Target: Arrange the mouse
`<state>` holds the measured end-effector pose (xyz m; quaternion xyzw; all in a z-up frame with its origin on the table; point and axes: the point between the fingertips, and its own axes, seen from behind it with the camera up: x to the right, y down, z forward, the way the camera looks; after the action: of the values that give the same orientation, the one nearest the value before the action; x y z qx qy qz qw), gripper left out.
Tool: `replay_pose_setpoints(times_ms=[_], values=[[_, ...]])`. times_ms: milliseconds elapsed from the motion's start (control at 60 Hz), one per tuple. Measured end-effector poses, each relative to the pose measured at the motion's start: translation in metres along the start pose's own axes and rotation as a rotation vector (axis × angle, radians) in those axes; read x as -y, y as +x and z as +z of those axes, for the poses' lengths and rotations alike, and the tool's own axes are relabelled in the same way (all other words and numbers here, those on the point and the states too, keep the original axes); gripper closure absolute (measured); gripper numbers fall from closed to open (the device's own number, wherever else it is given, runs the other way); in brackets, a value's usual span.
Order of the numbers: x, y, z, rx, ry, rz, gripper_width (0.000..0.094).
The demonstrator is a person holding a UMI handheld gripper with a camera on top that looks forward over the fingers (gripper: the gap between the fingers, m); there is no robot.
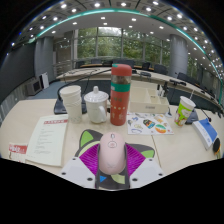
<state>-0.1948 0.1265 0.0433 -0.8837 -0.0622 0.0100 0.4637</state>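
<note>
- Gripper [112, 172]: I see its fingers spread, one to each side of the mouse [112, 155]; whether the pads touch it I cannot tell.
- Mouse: pale pink, lying on the desk [30, 118] between the fingers.
- At 12 o'clock beyond it: an orange bottle [120, 94]; at 11 o'clock, a white mug [96, 105].
- Step, as I judge it: the grasp. Next I would close evenly, then reposition.

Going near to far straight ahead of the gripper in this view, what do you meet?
Gripper, fingers open around the pink mouse lying on its mouse pad → tall red bottle → far desks.
</note>
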Motion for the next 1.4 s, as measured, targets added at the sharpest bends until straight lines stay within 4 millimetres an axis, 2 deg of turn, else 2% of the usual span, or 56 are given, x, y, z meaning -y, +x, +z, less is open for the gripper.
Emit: replay_pose_setpoints(times_ms=[100, 183, 267, 317, 367, 383, 417, 500, 583, 700, 767, 883, 1033, 1117, 1200, 1333, 1400], values=[[-0.025, -0.008, 0.024, -0.015, -0.041, 0.002, 0.0599], [-0.044, -0.005, 0.035, -0.029, -0.081, 0.011, 0.0526], [-0.042, -0.006, 0.037, -0.02, -0.083, 0.034, 0.0446], [-0.043, -0.005, 0.031, -0.017, -0.097, 0.034, 0.0307], [-0.038, -0.007, 0.02, -0.005, -0.09, 0.038, 0.0076], [-0.035, -0.007, 0.015, -0.005, -0.086, 0.038, 0.0075], [-0.03, -0.008, 0.003, -0.011, -0.08, 0.038, 0.0114], [-0.016, -0.005, -0.035, -0.032, -0.057, 0.026, 0.0076], [-0.004, -0.009, -0.084, -0.03, -0.041, 0.018, 0.0081], [0.001, -0.019, -0.156, -0.015, -0.023, 0.022, 0.008], [-0.001, -0.025, -0.2, -0.001, -0.008, 0.027, 0.0081], [-0.018, -0.029, -0.273, -0.018, 0.004, 0.02, 0.0088], [-0.042, -0.039, -0.353, -0.03, 0.022, 0.043, 0.0091], [-0.054, -0.044, -0.387, -0.029, 0.034, 0.06, 0.0091], [-0.065, -0.05, -0.409, -0.025, 0.031, 0.068, 0.0091], [-0.072, -0.052, -0.428, -0.025, 0.036, 0.075, 0.0089], [-0.073, -0.053, -0.431, -0.025, 0.036, 0.082, 0.0083]])
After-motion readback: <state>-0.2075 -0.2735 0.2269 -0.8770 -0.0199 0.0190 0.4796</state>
